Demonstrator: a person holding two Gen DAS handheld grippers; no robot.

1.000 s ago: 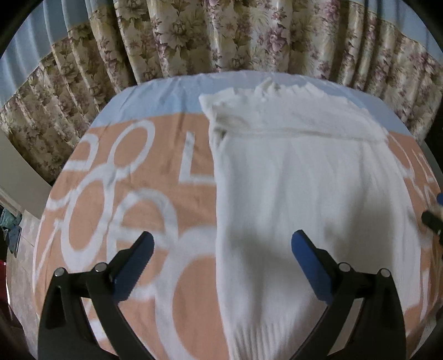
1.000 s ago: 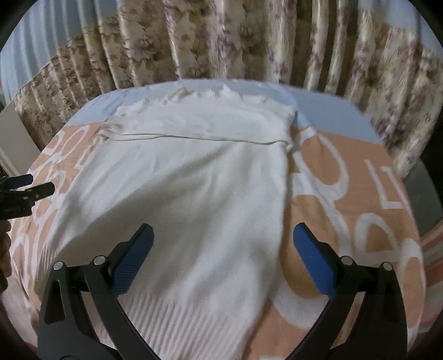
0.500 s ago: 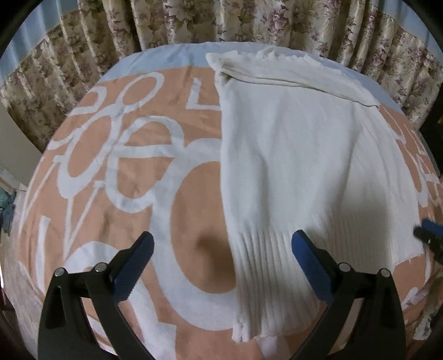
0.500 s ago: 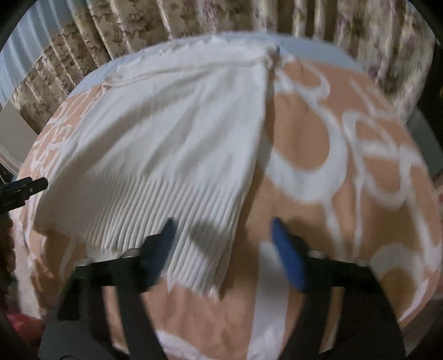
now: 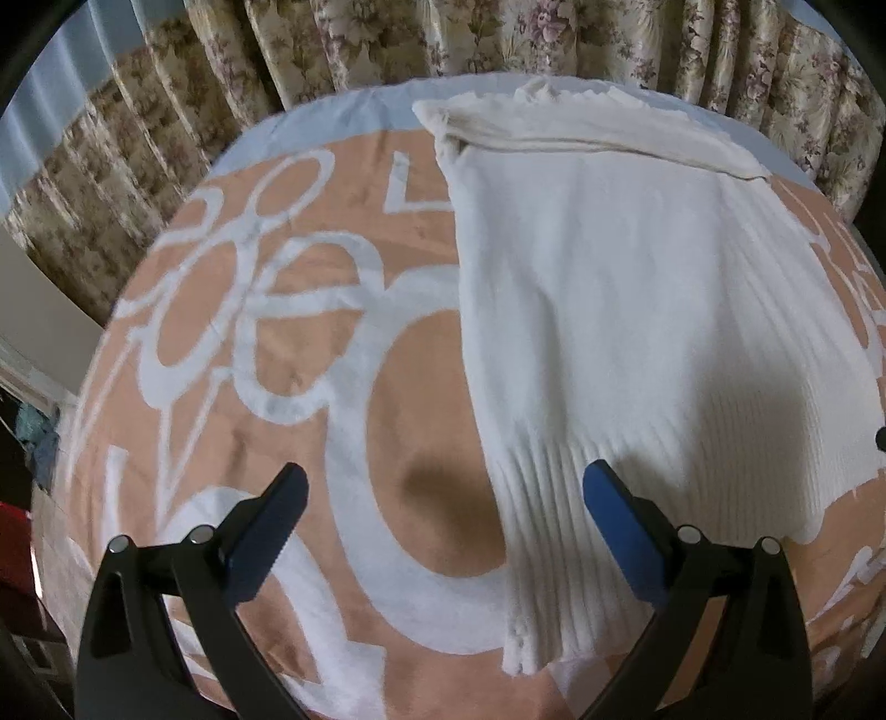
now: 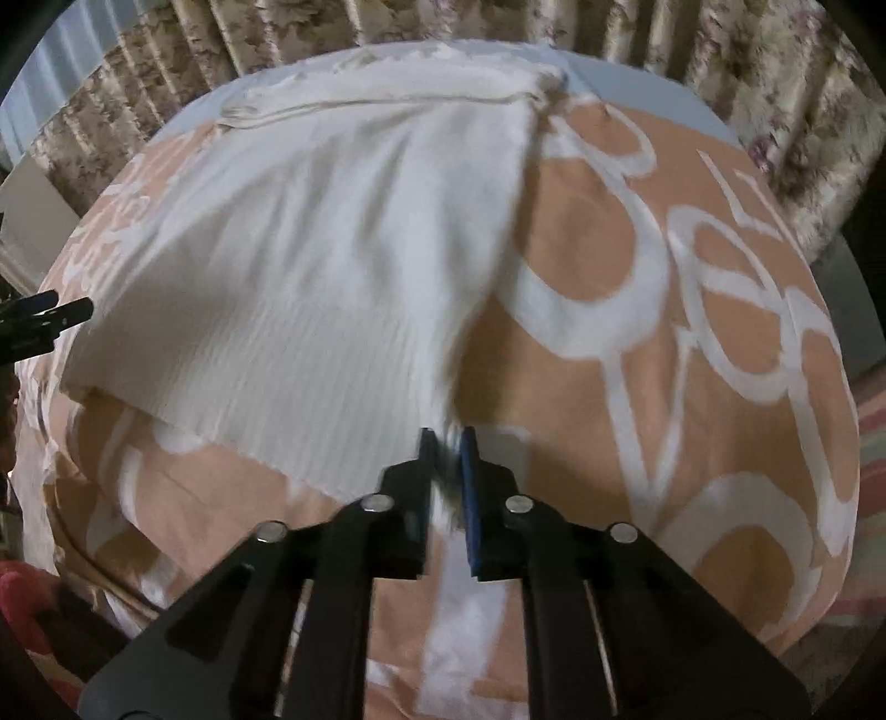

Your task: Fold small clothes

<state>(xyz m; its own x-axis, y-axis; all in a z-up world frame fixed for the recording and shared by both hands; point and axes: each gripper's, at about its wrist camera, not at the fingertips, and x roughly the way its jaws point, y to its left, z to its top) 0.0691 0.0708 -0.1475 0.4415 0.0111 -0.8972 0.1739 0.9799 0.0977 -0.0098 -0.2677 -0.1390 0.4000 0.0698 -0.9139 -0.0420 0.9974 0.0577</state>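
We see a white knit sweater [image 5: 637, 310] flat on the peach-and-white blanket [image 5: 266, 343], our L gripper [image 5: 443, 487] jaws wide by its ribbed hem's L corner, our R gripper [image 6: 446, 443] pinched on the hem's R corner, floral curtains [image 5: 387, 44] beyond.

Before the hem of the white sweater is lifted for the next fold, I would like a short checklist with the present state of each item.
1. Right gripper shut on the hem corner of the white sweater: ok, cloth shows between its fingers.
2. Left gripper gripping the other hem corner: not ok, it is open, astride the sweater's side edge.
3. Sweater lying flat on the peach bedspread: ok, only light wrinkles.
4. Sleeves folded in across the top: ok, a folded band lies there.
5. How much cloth the right fingers hold: cannot tell, that area is blurred.
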